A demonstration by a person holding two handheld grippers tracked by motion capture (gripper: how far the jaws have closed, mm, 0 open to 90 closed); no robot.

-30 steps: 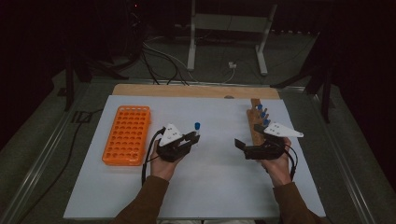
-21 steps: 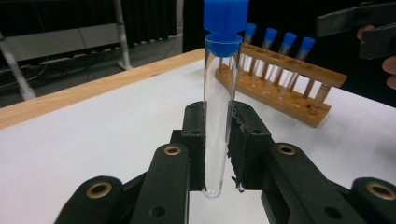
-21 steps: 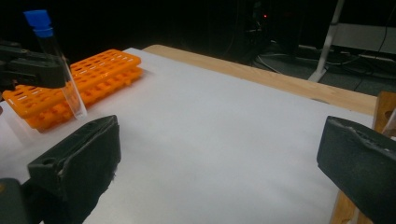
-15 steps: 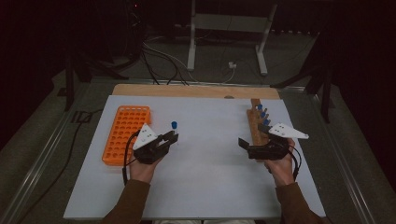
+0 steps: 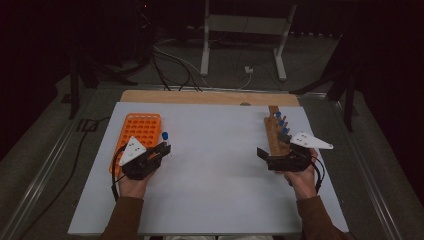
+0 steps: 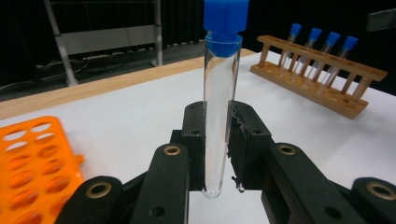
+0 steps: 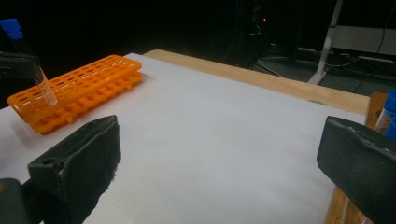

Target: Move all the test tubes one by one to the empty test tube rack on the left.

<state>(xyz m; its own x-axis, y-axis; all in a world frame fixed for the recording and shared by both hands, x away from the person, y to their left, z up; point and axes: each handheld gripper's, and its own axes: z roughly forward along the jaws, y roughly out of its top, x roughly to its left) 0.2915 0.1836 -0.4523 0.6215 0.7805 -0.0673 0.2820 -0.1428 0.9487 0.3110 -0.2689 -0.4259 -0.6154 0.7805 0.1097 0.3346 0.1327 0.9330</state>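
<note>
From the high view, the left gripper (image 5: 162,149) sits just beside the right edge of the orange plastic tube rack (image 5: 138,131) at the left of the white table sheet (image 5: 215,175), pinching a clear test tube with a blue cap (image 5: 164,136) that stands upright above the sheet. The right gripper (image 5: 265,154) rests well apart from it, at the near end of the long wooden tube rack (image 5: 274,131), which carries several blue-capped tubes (image 5: 281,122).

In the left gripper view, the two black jaws press on the clear tube (image 6: 218,112) low on its body, its rounded bottom poking out beneath them and its blue cap high above. The orange rack (image 6: 32,168) lies at the lower left (its holes empty where they show), and the wooden rack (image 6: 322,91) holds four capped tubes at the far right.

In the right gripper view, the jaws are spread wide with nothing between them. The orange rack (image 7: 79,91) lies across the white sheet, with the held tube (image 7: 32,65) tilted over its left end.
</note>
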